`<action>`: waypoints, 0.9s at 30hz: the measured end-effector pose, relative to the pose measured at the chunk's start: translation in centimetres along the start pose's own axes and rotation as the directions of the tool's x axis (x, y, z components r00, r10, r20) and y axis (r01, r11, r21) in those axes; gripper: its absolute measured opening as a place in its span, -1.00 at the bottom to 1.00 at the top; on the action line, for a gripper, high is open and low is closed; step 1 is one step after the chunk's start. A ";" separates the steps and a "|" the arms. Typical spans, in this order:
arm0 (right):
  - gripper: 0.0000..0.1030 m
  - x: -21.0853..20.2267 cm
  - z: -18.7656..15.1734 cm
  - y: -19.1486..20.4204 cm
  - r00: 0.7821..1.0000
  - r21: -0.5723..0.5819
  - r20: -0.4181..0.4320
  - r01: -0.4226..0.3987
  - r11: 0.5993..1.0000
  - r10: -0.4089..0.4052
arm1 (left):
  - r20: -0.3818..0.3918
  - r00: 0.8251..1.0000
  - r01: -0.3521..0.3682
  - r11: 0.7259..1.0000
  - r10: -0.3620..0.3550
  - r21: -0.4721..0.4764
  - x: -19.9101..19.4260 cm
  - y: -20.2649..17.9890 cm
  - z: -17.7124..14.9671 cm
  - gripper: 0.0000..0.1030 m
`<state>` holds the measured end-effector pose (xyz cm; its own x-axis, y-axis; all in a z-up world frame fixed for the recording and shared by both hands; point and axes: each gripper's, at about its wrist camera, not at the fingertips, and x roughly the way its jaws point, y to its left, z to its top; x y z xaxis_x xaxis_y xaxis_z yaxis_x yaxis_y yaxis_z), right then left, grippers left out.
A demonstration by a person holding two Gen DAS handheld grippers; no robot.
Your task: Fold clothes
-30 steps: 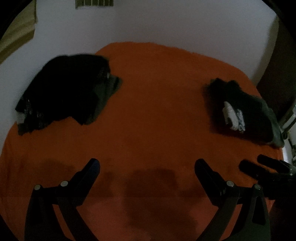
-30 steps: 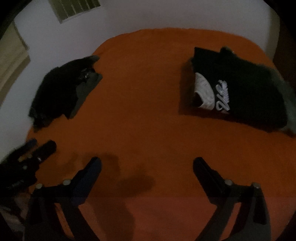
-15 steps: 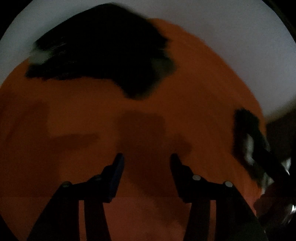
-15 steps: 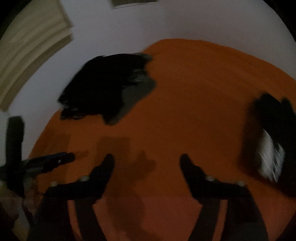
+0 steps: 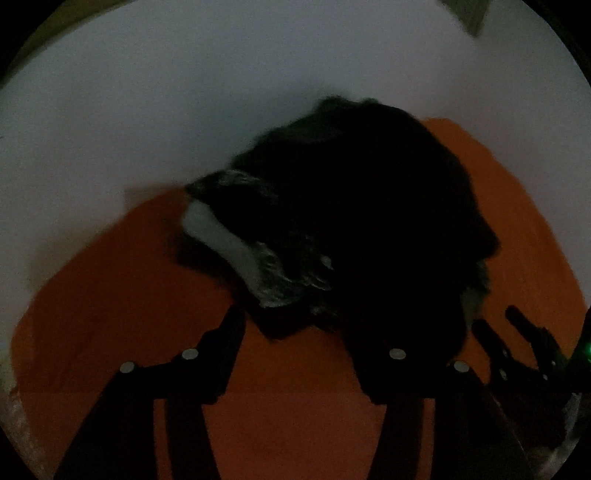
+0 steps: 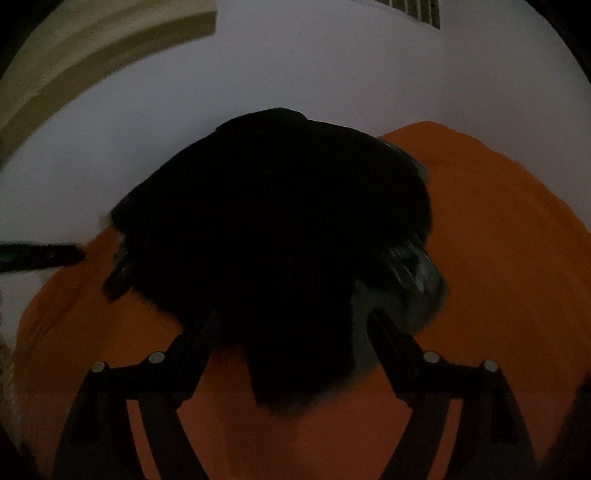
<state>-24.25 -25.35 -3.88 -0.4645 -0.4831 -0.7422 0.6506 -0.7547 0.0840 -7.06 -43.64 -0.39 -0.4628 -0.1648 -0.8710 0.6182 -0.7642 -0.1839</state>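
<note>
Left wrist view: the left hand-held gripper [image 5: 291,325] points down at the orange surface [image 5: 110,302], jaws about half apart and just reopening slightly, nothing clamped. The black pile of clothes [image 5: 369,221], with a white patch, lies just ahead; its near edge dips between the fingertips. The right hand-held gripper [image 5: 506,325] shows at the right edge.

Right wrist view: the right hand-held gripper stands wide open, gripping nothing. A corner of the dark pile hangs between its fingers.

PLACE: you're in a home | CUES: orange cloth [image 6: 498,258] under dark clothes [image 6: 280,229], white floor [image 6: 332,66], vent [image 6: 417,9]
</note>
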 end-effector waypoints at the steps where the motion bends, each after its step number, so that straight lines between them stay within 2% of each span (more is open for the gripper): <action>1: 0.57 1.4 0.8 0.4 1.000 0.006 0.011 0.010 1.000 -0.010 | -0.002 1.000 0.021 0.999 -0.021 -0.033 0.1 0.7 0.2 0.26; 4: 0.56 5.7 2.8 1.6 0.995 -0.002 -0.015 0.098 0.995 -0.098 | -0.050 0.997 0.059 0.993 -0.064 -0.103 1.3 2.0 0.1 0.34; 6: 0.34 8.1 3.9 1.9 0.989 0.005 -0.035 0.142 0.990 -0.141 | -0.089 0.995 0.031 0.991 -0.042 -0.127 2.0 2.7 -0.3 0.34; 7: -0.04 9.3 4.5 2.0 0.986 0.008 -0.045 0.162 0.987 -0.162 | -0.088 0.996 0.015 0.991 -0.027 -0.132 2.1 3.0 -0.4 0.34; 8: -0.73 10.2 5.0 1.9 0.983 0.012 -0.051 0.175 0.984 -0.175 | -0.080 0.997 0.005 0.991 -0.016 -0.134 2.1 3.4 -0.6 0.34; 9: -0.95 10.8 5.6 1.6 0.978 0.027 -0.054 0.205 0.978 -0.203 | -0.071 0.997 0.000 0.991 -0.009 -0.134 2.1 3.7 -1.0 0.34; 11: -0.96 9.9 6.1 0.5 0.970 0.104 0.006 0.241 0.965 -0.242 | -0.077 0.997 -0.010 0.990 0.000 -0.141 2.2 4.2 -1.4 0.34; 13: -0.96 5.3 4.9 0.2 0.957 0.103 0.148 0.238 0.966 -0.251 | -0.081 0.997 0.004 0.989 -0.016 -0.147 1.9 4.8 -1.9 0.34; 15: -0.96 0.6 3.6 0.0 0.923 0.095 0.290 0.235 0.967 -0.253 | -0.079 0.996 0.027 0.988 -0.040 -0.153 1.3 5.2 -2.4 0.34; 16: -0.96 -1.8 2.9 -0.1 0.899 0.091 0.358 0.234 0.968 -0.251 | -0.072 0.997 0.019 0.988 -0.030 -0.153 0.7 5.4 -2.7 0.34; 17: -0.96 -4.2 2.3 -0.2 0.871 0.087 0.425 0.233 0.968 -0.248 | -0.036 0.999 -0.018 0.985 0.012 -0.174 -0.3 5.5 -3.1 0.34; 18: -0.96 -6.7 1.2 -0.8 0.859 0.088 0.456 0.217 0.972 -0.233 | 0.005 0.998 -0.060 0.978 0.062 -0.200 -1.4 5.7 -3.6 0.34; 19: -0.96 -9.1 0.1 -1.8 0.862 0.108 0.459 0.187 0.976 -0.216 | 0.030 0.998 -0.042 0.976 0.050 -0.214 -2.1 5.6 -3.9 0.34; 20: -0.96 -11.5 -1.1 -2.8 0.866 0.130 0.459 0.157 0.979 -0.200 | 0.053 0.998 -0.010 0.974 0.023 -0.224 -2.8 5.4 -4.2 0.34; 21: -0.96 -13.8 -2.4 -3.6 0.858 0.144 0.469 0.158 0.977 -0.208 | 0.062 0.998 0.032 0.974 -0.018 -0.225 -3.3 4.9 -4.4 0.34; 23: -0.96 -18.3 -5.0 -5.2 0.839 0.170 0.492 0.168 0.971 -0.231 | 0.052 0.993 0.112 0.971 -0.103 -0.212 -4.1 3.3 -4.9 0.34; 24: -0.96 -20.8 -6.5 -5.8 0.822 0.188 0.510 0.182 0.965 -0.254 | 0.030 0.989 0.145 0.969 -0.142 -0.199 -4.3 2.3 -5.3 0.34; 25: -0.96 -23.5 -8.2 -6.8 0.804 0.214 0.523 0.199 0.956 -0.284 | 0.013 0.982 0.187 0.965 -0.188 -0.182 -4.4 1.3 -5.7 0.34; 27: -0.96 -27.0 -10.6 -8.5 0.794 0.249 0.506 0.240 0.938 -0.338 | -0.027 0.959 0.275 0.952 -0.281 -0.133 -4.3 -1.1 -6.9 0.34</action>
<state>-10.88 -1.25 8.39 -0.8924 -0.3533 -0.2807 0.3492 -0.9347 0.0661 -1.36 -37.76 0.45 -0.6005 0.0731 -0.7963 0.5457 -0.6904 -0.4749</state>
